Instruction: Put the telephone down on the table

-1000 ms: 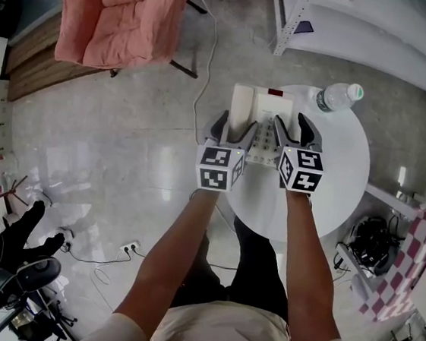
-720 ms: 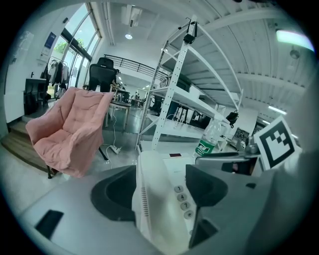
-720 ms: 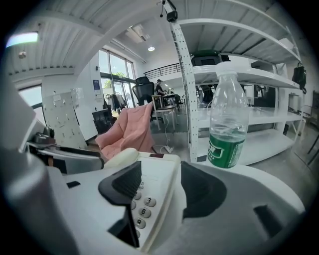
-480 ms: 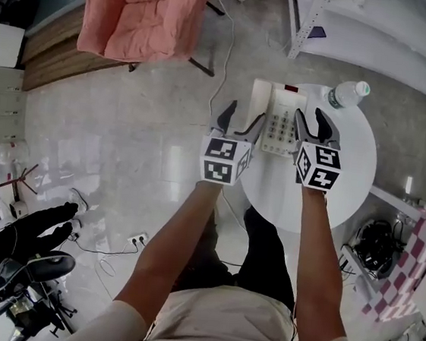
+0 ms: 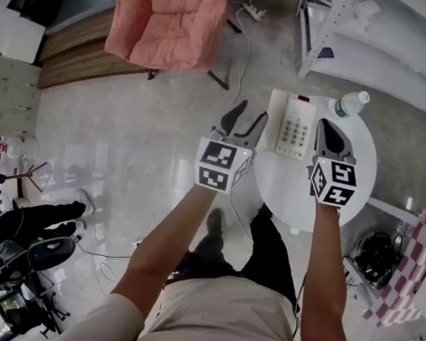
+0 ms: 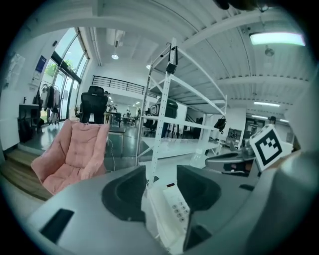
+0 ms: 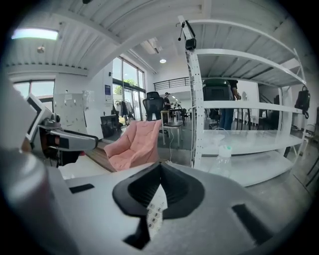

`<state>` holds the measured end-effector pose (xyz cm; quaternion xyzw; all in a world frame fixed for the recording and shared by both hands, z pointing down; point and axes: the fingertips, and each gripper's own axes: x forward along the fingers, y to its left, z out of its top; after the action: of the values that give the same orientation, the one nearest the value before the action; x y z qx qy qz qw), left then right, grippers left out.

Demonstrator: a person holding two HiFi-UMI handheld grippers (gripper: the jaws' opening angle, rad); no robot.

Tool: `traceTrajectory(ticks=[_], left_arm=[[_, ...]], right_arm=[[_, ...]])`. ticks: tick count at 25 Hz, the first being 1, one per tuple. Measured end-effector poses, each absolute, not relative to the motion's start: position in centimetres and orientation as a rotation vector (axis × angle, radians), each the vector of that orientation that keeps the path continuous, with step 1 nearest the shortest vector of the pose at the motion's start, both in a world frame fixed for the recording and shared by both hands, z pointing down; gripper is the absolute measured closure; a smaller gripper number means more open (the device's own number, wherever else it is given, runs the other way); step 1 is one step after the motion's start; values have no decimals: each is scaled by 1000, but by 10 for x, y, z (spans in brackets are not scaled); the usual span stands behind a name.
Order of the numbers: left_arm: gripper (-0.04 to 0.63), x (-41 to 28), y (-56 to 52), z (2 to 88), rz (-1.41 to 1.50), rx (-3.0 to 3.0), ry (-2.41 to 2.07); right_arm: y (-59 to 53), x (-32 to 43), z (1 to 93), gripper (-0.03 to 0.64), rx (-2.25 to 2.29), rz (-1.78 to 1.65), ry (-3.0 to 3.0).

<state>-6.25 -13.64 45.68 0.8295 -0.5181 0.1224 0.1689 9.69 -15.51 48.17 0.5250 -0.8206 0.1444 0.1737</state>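
Telephone [image 5: 294,127] placement is judged complete. It lies flat on the round white surface [image 5: 294,194], near the far left edge, keypad up and handset along its left side, and it is touched by neither tool. The step in hand is taken to be the retreat after the release.

At the left, the left hand-held gripper [image 5: 252,111] is held beside the edge of the surface, over the floor, just left of the telephone. Its jaws stand partway apart and are closing. Nothing is pressed between them; the telephone is only seen through the gap, lying beyond and below. Right of the telephone, the right hand-held gripper [image 5: 329,128] is held above the surface with its jaws brought fully together and empty. A plastic bottle [image 5: 350,104] stands at the far right rim, near this gripper.

For the next move little is called for. Both tools need only be carried clear, and the right one should be kept off the bottle.

Against the frame a second earlier, both hand-held grippers were spread wide and set down close on either side of the telephone. Now they are raised and drawn apart from it, the left one narrowed and the right one closed. The telephone is found in the same spot on the surface.
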Motion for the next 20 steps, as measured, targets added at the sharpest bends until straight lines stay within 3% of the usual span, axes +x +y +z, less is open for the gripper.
traceTrajectory(ticks=[10,20], left_arm=[[545,-80,-81,336,244,2522,-1439],[561,-99,-6,245,173,2653,-1392]], right_arm=[[-102,73,378,623,1455,315,-2432],[-23,55,297,624,1381,282,-2471]])
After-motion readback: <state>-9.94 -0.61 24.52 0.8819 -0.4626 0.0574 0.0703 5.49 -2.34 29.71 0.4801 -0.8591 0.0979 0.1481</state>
